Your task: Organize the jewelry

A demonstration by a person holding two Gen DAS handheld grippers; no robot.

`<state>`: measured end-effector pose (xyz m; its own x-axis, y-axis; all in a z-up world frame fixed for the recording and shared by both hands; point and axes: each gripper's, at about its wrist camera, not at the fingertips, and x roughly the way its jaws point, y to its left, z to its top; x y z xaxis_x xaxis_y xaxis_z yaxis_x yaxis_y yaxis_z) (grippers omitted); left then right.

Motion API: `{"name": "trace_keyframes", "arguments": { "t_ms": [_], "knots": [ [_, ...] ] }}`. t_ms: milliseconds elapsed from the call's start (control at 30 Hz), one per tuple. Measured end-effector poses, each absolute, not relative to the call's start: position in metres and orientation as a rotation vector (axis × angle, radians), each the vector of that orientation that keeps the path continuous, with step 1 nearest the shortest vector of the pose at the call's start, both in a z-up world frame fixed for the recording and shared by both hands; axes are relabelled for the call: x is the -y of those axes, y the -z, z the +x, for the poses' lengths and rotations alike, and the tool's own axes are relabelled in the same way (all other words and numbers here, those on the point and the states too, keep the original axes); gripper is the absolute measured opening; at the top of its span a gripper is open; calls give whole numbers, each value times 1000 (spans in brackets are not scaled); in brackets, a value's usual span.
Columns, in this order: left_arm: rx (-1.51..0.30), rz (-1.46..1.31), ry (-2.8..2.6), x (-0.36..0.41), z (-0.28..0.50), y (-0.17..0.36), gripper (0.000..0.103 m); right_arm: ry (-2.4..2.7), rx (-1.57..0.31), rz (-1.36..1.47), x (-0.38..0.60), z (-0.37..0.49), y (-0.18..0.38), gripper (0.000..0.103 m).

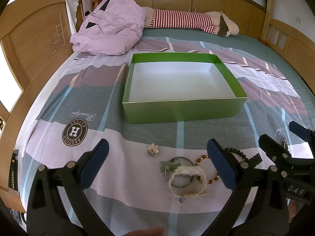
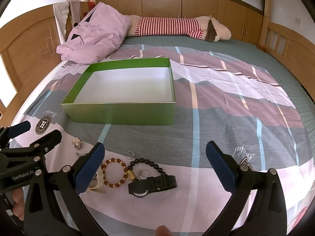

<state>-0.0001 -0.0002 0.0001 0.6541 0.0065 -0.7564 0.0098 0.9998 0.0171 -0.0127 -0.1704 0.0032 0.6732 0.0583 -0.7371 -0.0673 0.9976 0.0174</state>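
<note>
Jewelry lies loose on the bed sheet (image 2: pixel 216 102), near the front wall of the green box (image 2: pixel 122 114): white watch (image 1: pixel 187 179), black watch (image 2: pixel 151 184), brown bead bracelet (image 2: pixel 115 174), black bead bracelet (image 2: pixel 146 162). Left hand-held gripper (image 1: pixel 157 169) and right hand-held gripper (image 2: pixel 155 169) hover above, jaws spread, empty.

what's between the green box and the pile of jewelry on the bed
Only bare bedsheet lies between the box and the jewelry, clearest in the right wrist view.
</note>
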Motion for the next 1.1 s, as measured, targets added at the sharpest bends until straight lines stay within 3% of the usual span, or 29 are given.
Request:
{"name": "trace_keyframes", "arguments": {
  "t_ms": [1100],
  "knots": [
    [-860, 23, 0, 0, 0, 0, 101, -70, -825, -17, 165, -14, -4, 102]
  ]
}}
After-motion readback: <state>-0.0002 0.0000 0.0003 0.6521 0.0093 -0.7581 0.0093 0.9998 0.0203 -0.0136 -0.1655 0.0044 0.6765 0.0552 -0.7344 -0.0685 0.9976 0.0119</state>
